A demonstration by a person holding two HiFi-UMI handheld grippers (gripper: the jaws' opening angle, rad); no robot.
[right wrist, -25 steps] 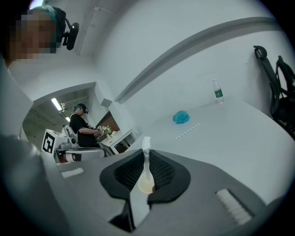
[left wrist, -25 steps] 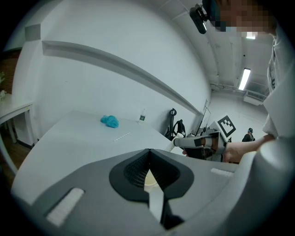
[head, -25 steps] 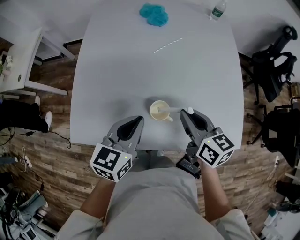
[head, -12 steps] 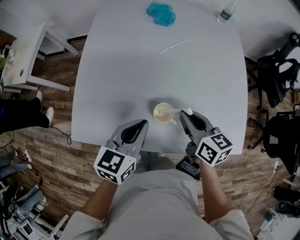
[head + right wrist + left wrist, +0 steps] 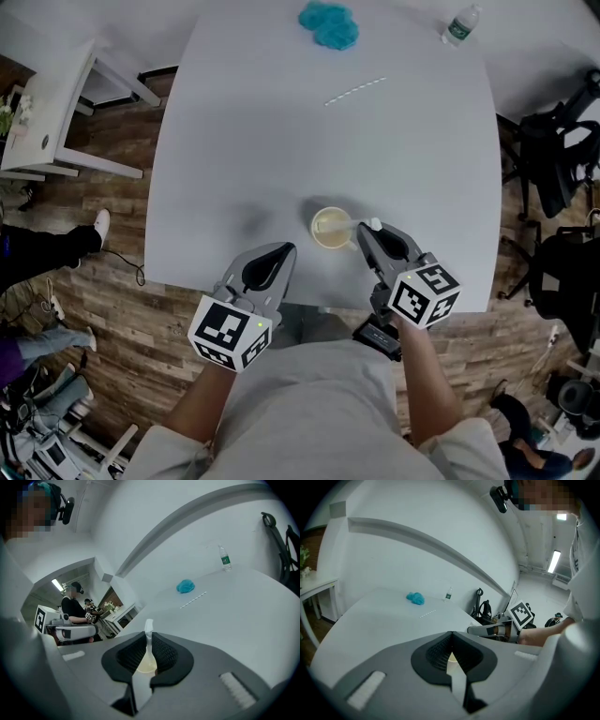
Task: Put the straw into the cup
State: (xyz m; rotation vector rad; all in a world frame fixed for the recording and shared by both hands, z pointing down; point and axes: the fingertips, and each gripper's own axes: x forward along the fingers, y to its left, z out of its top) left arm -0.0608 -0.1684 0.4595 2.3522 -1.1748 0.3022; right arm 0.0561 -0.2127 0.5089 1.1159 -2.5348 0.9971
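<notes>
Right gripper view: the right gripper (image 5: 149,638) is seen with its ribbed black pads closed on the straw (image 5: 148,626), which is pinched between them with its white end standing just above the tips. Below the pads, the pale cup (image 5: 146,664) is framed in the gap behind them. In the head view the straw is shown running leftward from those tips to the cup's mouth, where its far end lies over the pale inside (whether it touches the bottom cannot be told). The cup is stood upright near the near edge of the table (image 5: 281,150), just beside the right gripper.

In the left gripper view the left gripper (image 5: 451,636) is seen with its jaws brought together, tip meeting tip, and nothing is held between them; a sliver of the cup is glimpsed through the opening below the tips. This gripper is held over the table's near edge, to the left of the cup and apart from it.

Farther out, a second straw (image 5: 356,91) is laid flat on the tabletop toward the far side, well apart from the cup. A crumpled blue cloth (image 5: 330,25) is placed beyond it at the far edge, and a small bottle (image 5: 462,24) is stood upright at the far right corner. Wooden floor (image 5: 103,272) is seen around the table, with dark chairs (image 5: 553,169) to the right.
</notes>
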